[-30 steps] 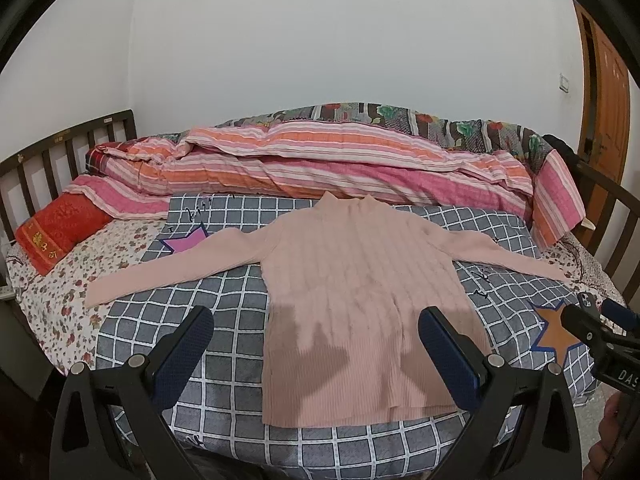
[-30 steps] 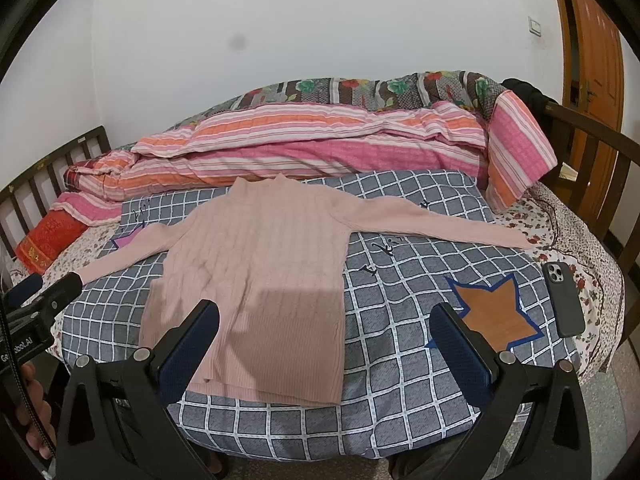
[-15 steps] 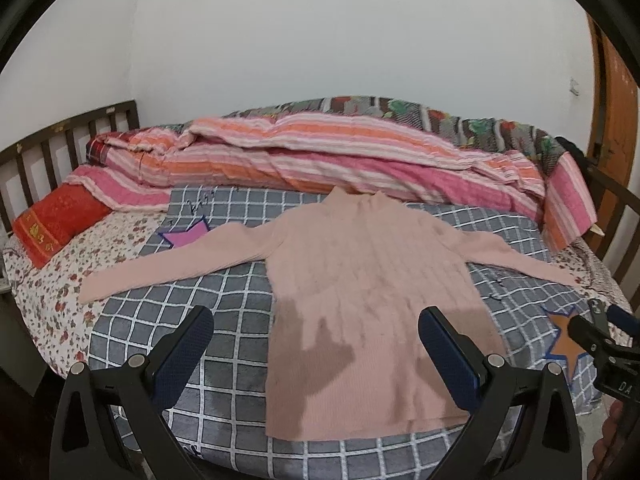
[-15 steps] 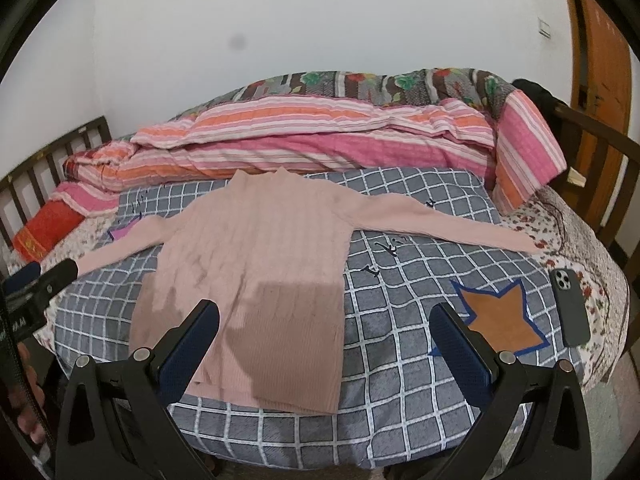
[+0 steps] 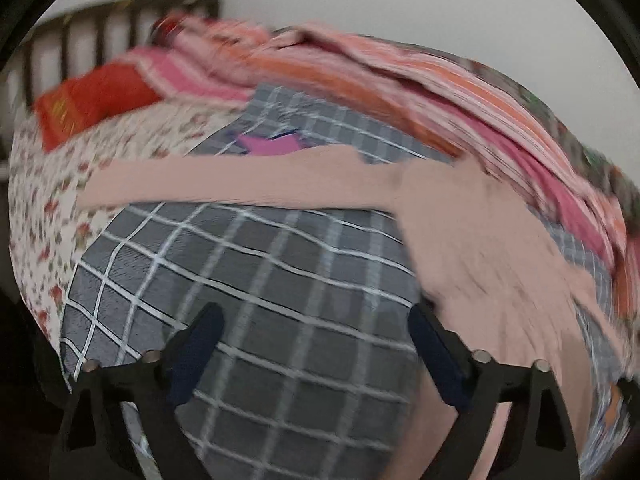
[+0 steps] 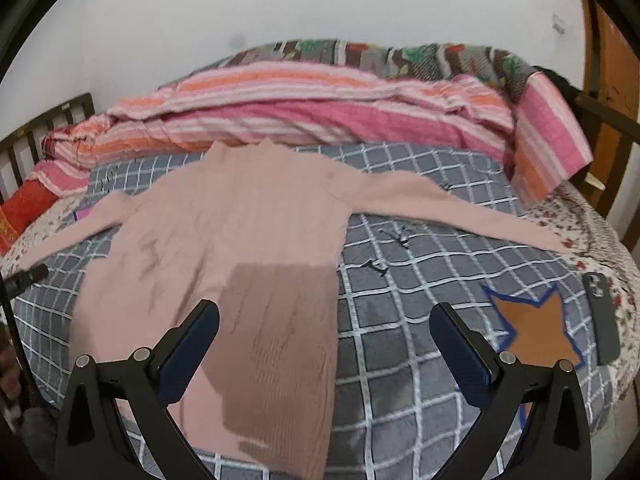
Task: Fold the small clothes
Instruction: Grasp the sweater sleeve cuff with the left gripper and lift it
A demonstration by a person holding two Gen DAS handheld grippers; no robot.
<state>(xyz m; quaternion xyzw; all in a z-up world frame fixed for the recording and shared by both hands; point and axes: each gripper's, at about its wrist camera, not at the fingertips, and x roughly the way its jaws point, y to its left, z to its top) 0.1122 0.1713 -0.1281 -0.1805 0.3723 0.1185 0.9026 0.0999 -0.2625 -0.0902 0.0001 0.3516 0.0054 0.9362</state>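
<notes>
1. One pink sweater (image 6: 240, 248) lies flat and face up on the grey checked blanket (image 6: 420, 280), both sleeves spread out to the sides, with no fold in it.
2. Its collar points toward the rolled striped quilt (image 6: 320, 112), and its hem reaches the near edge of the blanket.
3. The sweater's right sleeve (image 6: 460, 212) runs out past the edge of the blanket, and its cuff rests on the flowered sheet (image 6: 580, 216).
4. In the left wrist view, which is blurred, the sweater's (image 5: 480, 260) other sleeve (image 5: 224, 184) stretches across the blanket (image 5: 260, 288), and its cuff also ends on the flowered sheet (image 5: 44, 208).
5. The left gripper (image 5: 314, 354) has its jaws wide apart and holds nothing; it hangs over bare blanket just beside the sweater's body, below that sleeve.
6. The right gripper (image 6: 324, 350) also has its jaws wide apart and empty; it hangs over the lower part of the sweater, one finger above the knit and the other above the blanket beside it.
7. A dark shadow falls on the sweater's lower half, between the right gripper's fingers.
8. An orange star patch (image 6: 536, 324) sits on the blanket to the right of the sweater, and a dark phone (image 6: 604, 320) lies just beyond it on the sheet.
9. A pink star patch (image 5: 272, 144) shows on the blanket just behind the left sleeve.
10. A red pillow (image 5: 84, 100) lies to the left of the sweater, near the wooden rail (image 5: 80, 36) of the bed.
</notes>
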